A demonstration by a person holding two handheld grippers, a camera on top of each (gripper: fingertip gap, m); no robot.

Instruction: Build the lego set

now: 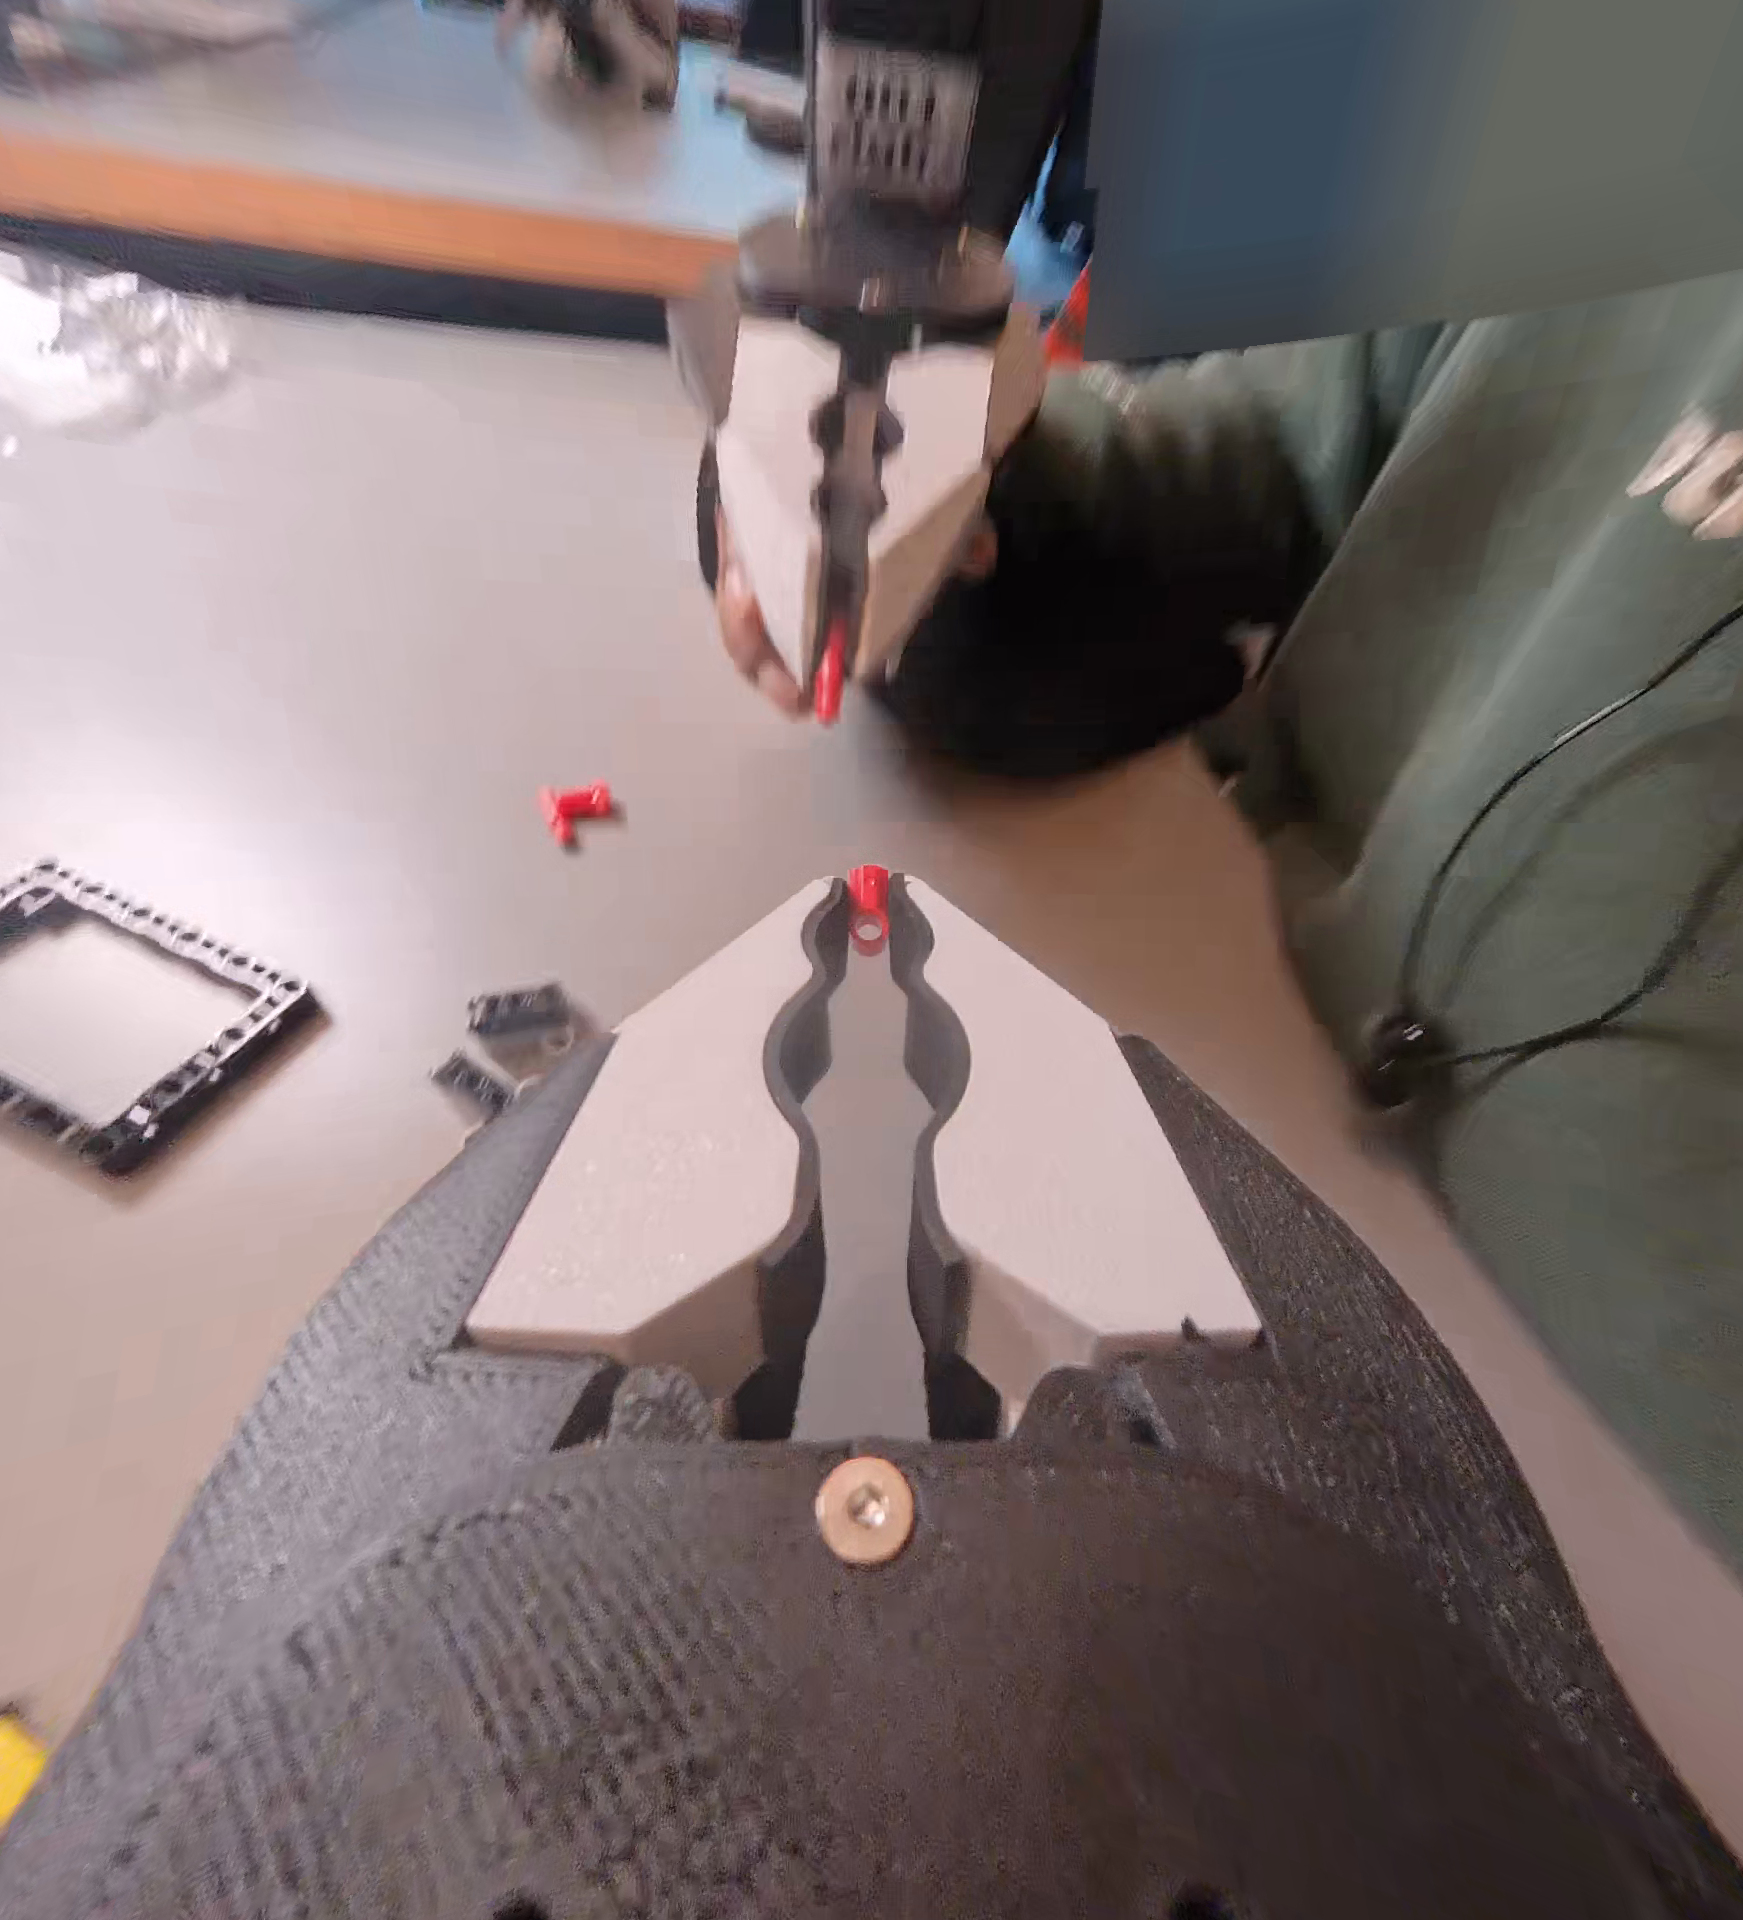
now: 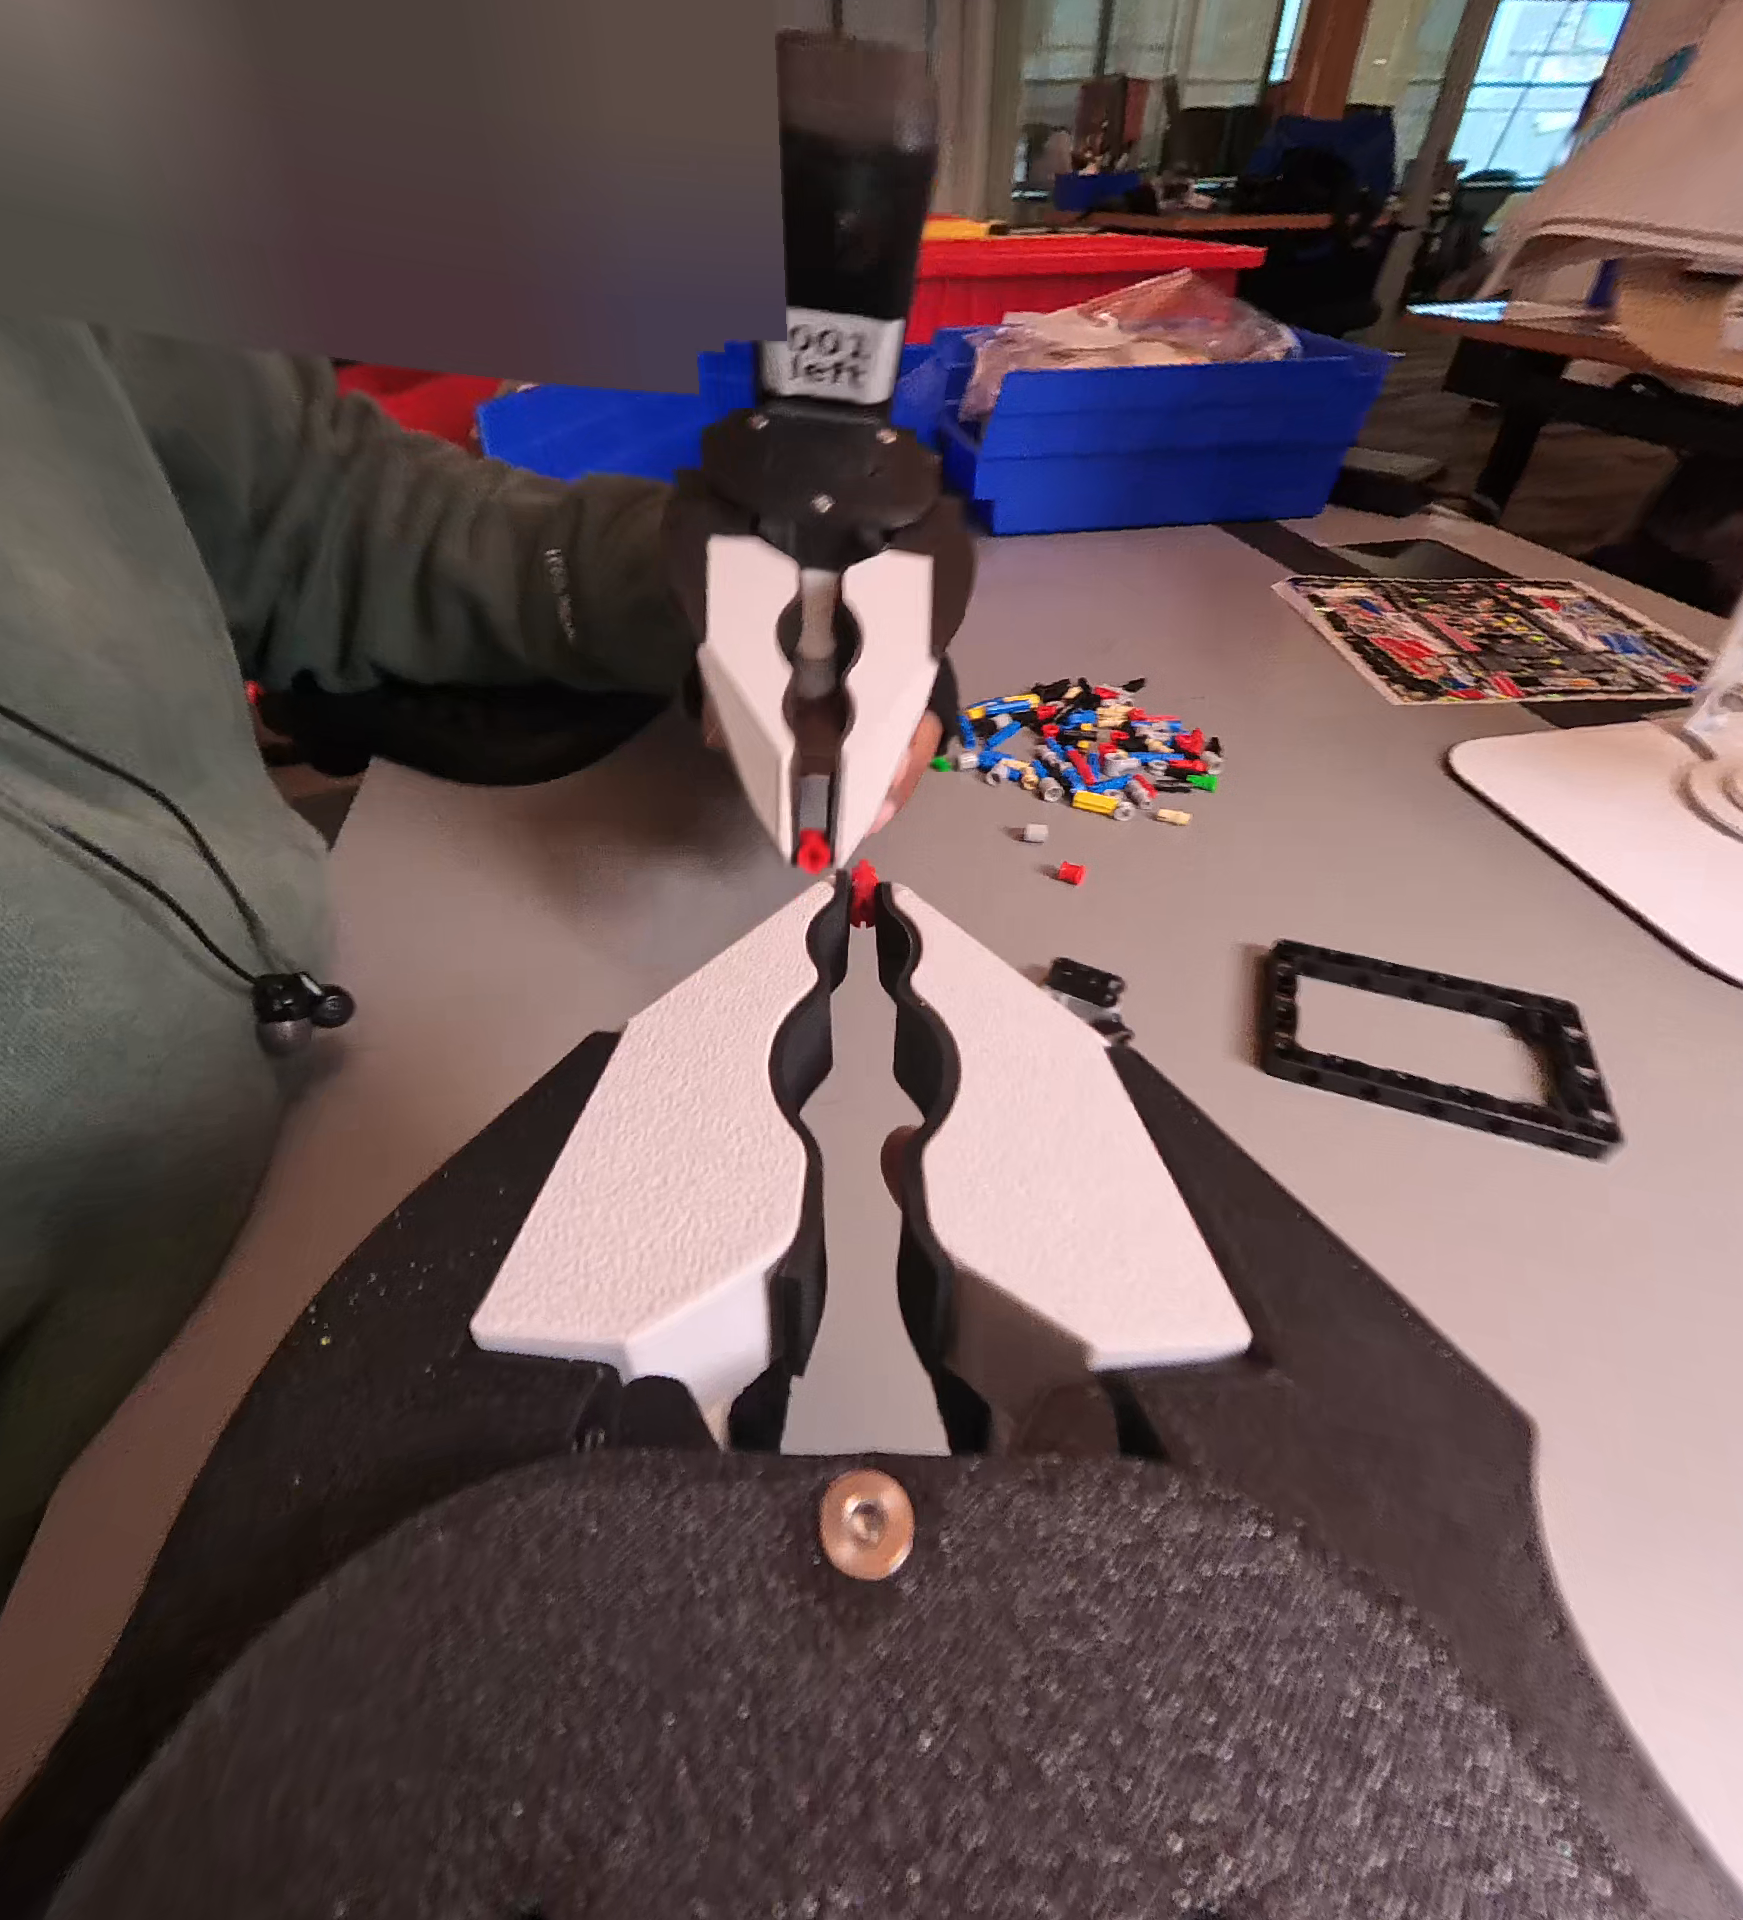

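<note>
Both grippers face tip to tip above the worktop (image 2: 1262, 1299). The left gripper (image 1: 867, 894) pinches a red connector (image 1: 866, 906), hole toward the right gripper (image 2: 859, 891), whose jaws pinch a red pin (image 2: 861, 894) lengthwise, almost touching, slightly offset.

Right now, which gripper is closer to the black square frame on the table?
Neither clearly. The left gripper and right gripper meet tip to tip above the table, each pinching a red piece, with the black frame off to one side.

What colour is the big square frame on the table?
Black. The frame shows best in the right wrist view, lying flat on the grey table.
</note>
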